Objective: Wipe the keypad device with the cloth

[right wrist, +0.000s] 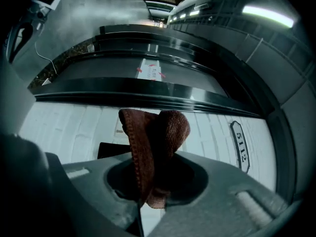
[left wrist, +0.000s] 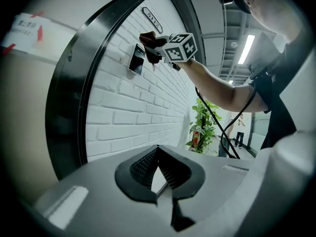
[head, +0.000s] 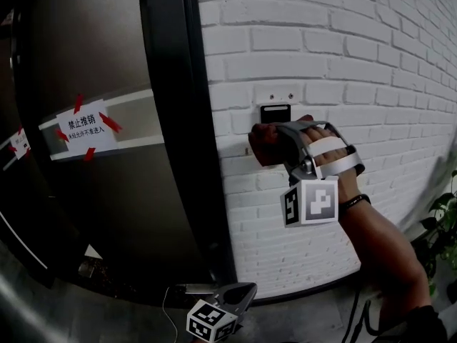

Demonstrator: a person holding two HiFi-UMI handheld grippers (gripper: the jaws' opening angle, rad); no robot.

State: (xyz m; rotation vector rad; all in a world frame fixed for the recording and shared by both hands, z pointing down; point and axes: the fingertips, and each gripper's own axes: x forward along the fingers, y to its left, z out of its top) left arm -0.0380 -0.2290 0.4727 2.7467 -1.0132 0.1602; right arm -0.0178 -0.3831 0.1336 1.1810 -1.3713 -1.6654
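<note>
The left hand-held gripper [left wrist: 158,149] hangs lowest and closest, its ribbed pads meeting at the tips with nothing between them; its marker cube [head: 211,321] shows at the bottom of the head view beside a thin white cable [head: 167,311]. Farther up, a hand [head: 330,164] with a dark wristband [head: 355,202] raises the right hand-held gripper [right wrist: 150,179], which is clamped on a bunched brown cloth [right wrist: 158,132]. The cloth sits against the white brick wall [head: 321,48], at the lower edge of the small black keypad device [head: 275,113]; whether it touches the device cannot be told. In the right gripper view the cloth covers most of the device, leaving only a dark corner showing. An oval number plate [right wrist: 239,144] is fixed on the bricks nearby. Left of the keypad stands a black door frame [head: 182,120], then a dark door carrying a paper notice [head: 84,127] held by red tape. A potted plant [head: 444,220] stands farther along the wall.
</note>
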